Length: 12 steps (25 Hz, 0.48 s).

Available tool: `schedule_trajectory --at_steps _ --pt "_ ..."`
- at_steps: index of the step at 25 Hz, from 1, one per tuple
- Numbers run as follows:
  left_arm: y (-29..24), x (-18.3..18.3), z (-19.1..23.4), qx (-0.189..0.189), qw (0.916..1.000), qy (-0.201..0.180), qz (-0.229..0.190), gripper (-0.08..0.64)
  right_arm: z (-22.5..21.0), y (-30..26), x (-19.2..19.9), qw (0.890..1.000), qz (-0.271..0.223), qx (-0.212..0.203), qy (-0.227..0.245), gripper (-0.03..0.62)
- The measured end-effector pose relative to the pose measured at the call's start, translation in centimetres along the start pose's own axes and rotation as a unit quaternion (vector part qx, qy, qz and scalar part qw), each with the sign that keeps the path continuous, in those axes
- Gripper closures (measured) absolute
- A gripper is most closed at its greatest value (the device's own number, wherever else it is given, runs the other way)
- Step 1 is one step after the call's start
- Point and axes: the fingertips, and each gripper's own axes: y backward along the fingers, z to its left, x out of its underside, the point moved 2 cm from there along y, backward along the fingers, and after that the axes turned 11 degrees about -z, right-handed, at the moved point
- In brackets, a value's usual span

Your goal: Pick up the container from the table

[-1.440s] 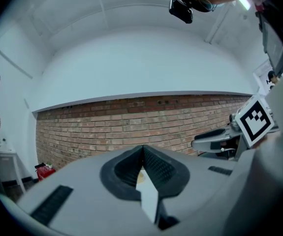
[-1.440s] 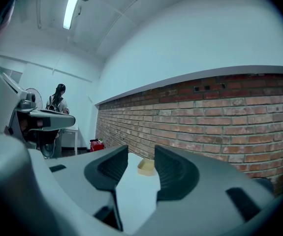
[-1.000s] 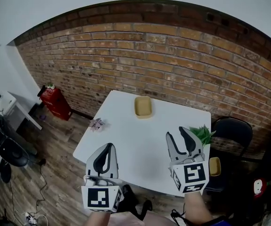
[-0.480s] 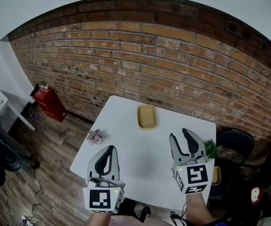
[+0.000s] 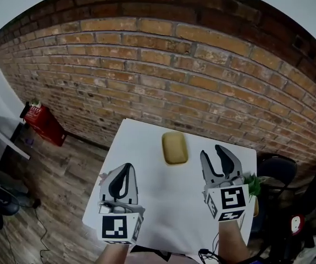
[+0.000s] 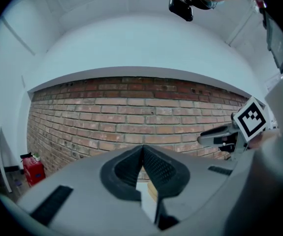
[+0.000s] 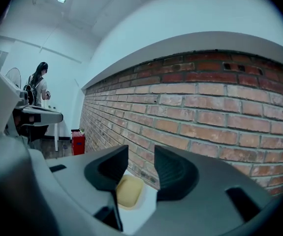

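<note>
A shallow yellow container (image 5: pixel 174 148) lies on the white table (image 5: pixel 152 202) near its far edge, by the brick wall. My left gripper (image 5: pixel 126 168) hovers over the table's near left part with its jaws shut and nothing in them. My right gripper (image 5: pixel 211 150) is open and empty, just right of the container and a little nearer to me. In the right gripper view the container (image 7: pixel 129 191) shows low between the open jaws (image 7: pixel 141 157), still ahead of them. In the left gripper view only a sliver of the container (image 6: pixel 152 191) peeks below the shut jaws (image 6: pixel 142 150).
The brick wall (image 5: pixel 163 76) stands right behind the table. A green plant (image 5: pixel 252 181) and a black chair (image 5: pixel 278 169) are at the table's right side. A red extinguisher (image 5: pixel 41 124) sits on the floor at left. A person (image 7: pixel 38 90) stands far off.
Both grippers have moved forward over the table toward the container and the wall. The jaws look the same: left shut, right open.
</note>
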Motion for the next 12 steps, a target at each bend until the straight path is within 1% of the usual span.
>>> schedule_trajectory --at_steps 3,7,12 --pt "-2.4 0.2 1.6 -0.001 1.0000 0.003 -0.001 0.551 -0.3 -2.1 -0.4 1.000 0.003 0.003 0.003 0.422" --pt "-4.9 0.7 2.1 0.009 0.9999 0.009 0.003 0.551 -1.1 -4.1 -0.3 1.000 0.012 0.008 0.005 0.422" --pt "-7.0 2.7 2.0 0.015 0.9996 0.015 0.019 0.551 -1.8 -6.0 1.5 1.000 0.031 0.006 -0.001 0.422"
